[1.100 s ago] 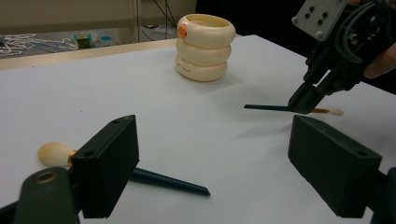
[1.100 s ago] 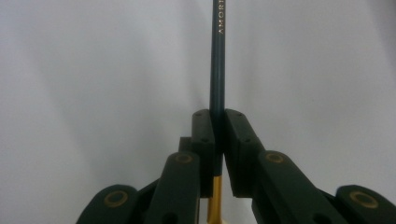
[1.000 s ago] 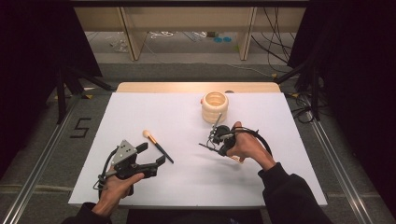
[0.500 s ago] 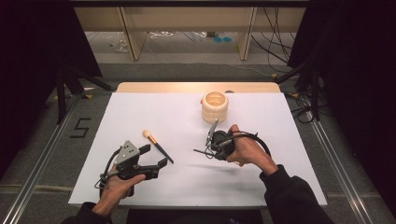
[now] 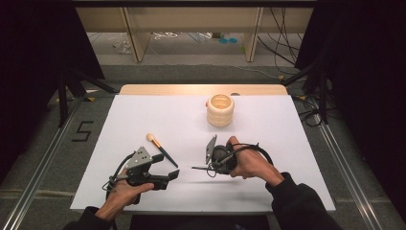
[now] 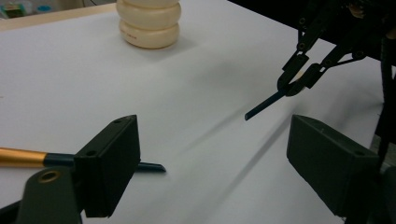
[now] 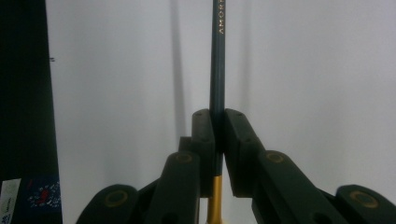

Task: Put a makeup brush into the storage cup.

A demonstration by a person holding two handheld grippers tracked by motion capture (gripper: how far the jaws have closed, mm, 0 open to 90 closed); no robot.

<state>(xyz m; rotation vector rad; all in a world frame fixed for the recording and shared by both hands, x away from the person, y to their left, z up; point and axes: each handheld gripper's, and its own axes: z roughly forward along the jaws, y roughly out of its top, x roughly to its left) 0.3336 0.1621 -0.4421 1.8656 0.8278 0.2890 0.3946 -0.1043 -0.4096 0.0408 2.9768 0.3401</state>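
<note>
Two makeup brushes are in play. One brush (image 5: 160, 147) lies on the white table (image 5: 268, 129), cream bristles far-left, dark handle toward my left gripper (image 5: 173, 175). That gripper is open and empty; in the left gripper view (image 6: 219, 154) the lying brush (image 6: 21, 157) passes behind the left jaw. My right gripper (image 5: 208, 168) is shut on the second brush (image 5: 197, 167), held above the table with its dark handle pointing left. In the right gripper view the jaws (image 7: 218, 122) clamp the dark handle (image 7: 217, 56) just above its gold ferrule. The left gripper view shows that gripper (image 6: 294, 86) too.
A cream ribbed round holder (image 5: 220, 110) stands upright at the back of the table, right of centre, also seen in the left gripper view (image 6: 149, 23). A wooden strip (image 5: 201, 89) runs along the far edge. Dark stands and cables flank the table.
My right gripper has come nearer the front edge and slightly left, away from the holder, with the brush in it. The left gripper has shifted slightly right.
</note>
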